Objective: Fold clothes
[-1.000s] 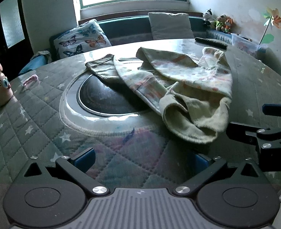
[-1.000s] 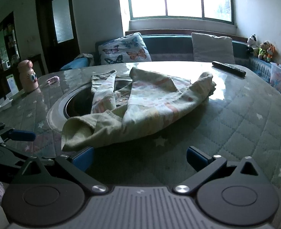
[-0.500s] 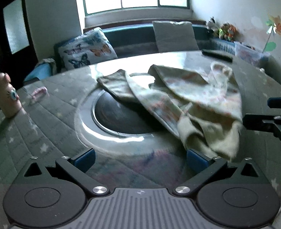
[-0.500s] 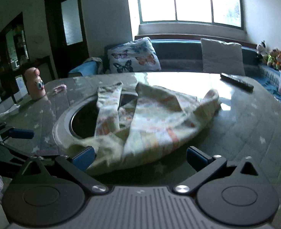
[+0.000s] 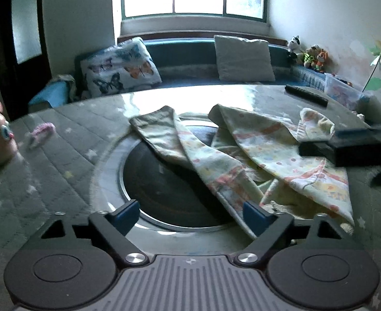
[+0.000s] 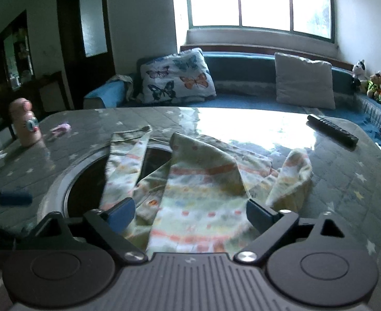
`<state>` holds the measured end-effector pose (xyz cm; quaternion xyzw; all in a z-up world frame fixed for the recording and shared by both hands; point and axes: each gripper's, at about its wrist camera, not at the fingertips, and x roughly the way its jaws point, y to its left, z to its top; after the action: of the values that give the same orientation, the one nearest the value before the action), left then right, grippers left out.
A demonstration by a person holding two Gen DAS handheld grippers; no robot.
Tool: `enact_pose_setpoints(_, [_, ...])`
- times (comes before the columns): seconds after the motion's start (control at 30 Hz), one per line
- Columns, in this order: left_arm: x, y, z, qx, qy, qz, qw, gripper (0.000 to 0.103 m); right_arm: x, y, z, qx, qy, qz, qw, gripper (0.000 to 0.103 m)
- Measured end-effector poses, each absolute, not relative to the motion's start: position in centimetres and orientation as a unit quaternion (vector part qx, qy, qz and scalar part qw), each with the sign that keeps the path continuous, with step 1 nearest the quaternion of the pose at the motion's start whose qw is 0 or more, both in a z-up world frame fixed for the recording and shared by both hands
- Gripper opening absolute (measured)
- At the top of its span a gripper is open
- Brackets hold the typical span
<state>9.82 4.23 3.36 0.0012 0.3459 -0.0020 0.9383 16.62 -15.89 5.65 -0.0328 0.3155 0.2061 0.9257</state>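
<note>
A crumpled pair of pale printed trousers [image 5: 244, 160] lies across the round table [image 5: 60, 140], partly draped over the dark round inset [image 5: 164, 181] at the table's middle. One leg runs up and away toward the far left; the rest bunches to the right.

The left claw [image 5: 190, 213] hangs low over the near rim of the inset, its jaws wide apart and drawing together. Only the near hem of the trousers reaches its right finger [image 5: 253, 217] — whether cloth touches the pad cannot be told — and nothing is pinched. Ahead and to the right of this claw, a dark blurred bar of the right claw [image 5: 345, 145] crosses over the cloth's far bunched end.

The right claw [image 6: 190, 213] sits directly over the trousers [image 6: 198, 186], with the cloth spread between its two blue pads; these jaws are also closing, still released, not pressing the fabric. Off to its left the left claw's blue fingertip [image 6: 15, 197] shows, blurred.

Well beyond both claws lie a black remote [image 6: 332, 129] to the far right, a pink bottle [image 6: 24, 121] and a small pink hair tie [image 6: 60, 129] to the far left.
</note>
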Motion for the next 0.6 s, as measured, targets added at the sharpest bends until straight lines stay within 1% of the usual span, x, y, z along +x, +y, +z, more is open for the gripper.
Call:
enact_pose_setpoints(0.07, [9.9,3.5,3.0,0.005,0.348,-0.020,0.937,0.085,18.7,-15.2,5.3,-0.038,0.320,0.211,0.923,0.087])
enact_pose_setpoints(0.13, [10.0,2.8,2.6,0.009,0.350,-0.037,0.936,0.081,20.3,-14.5,5.1,-0.046,0.321,0.214,0.922,0.082])
enact_pose_setpoints(0.3, [10.3,1.4,1.6,0.019,0.360,-0.065,0.930,0.081,24.7,-12.2,4.6,-0.071,0.320,0.225,0.918,0.073])
enact_pose_setpoints(0.53, [10.3,0.7,0.5,0.028,0.375,-0.081,0.923,0.081,29.2,-8.7,3.1,-0.118,0.322,0.231,0.910,0.071])
enact_pose_setpoints(0.57, [10.3,0.7,0.4,0.029,0.377,-0.083,0.922,0.081,29.7,-8.2,2.7,-0.129,0.323,0.230,0.909,0.070])
enact_pose_setpoints(0.6, [10.4,0.6,0.3,0.031,0.379,-0.085,0.921,0.081,30.0,-7.8,2.4,-0.136,0.323,0.229,0.908,0.066])
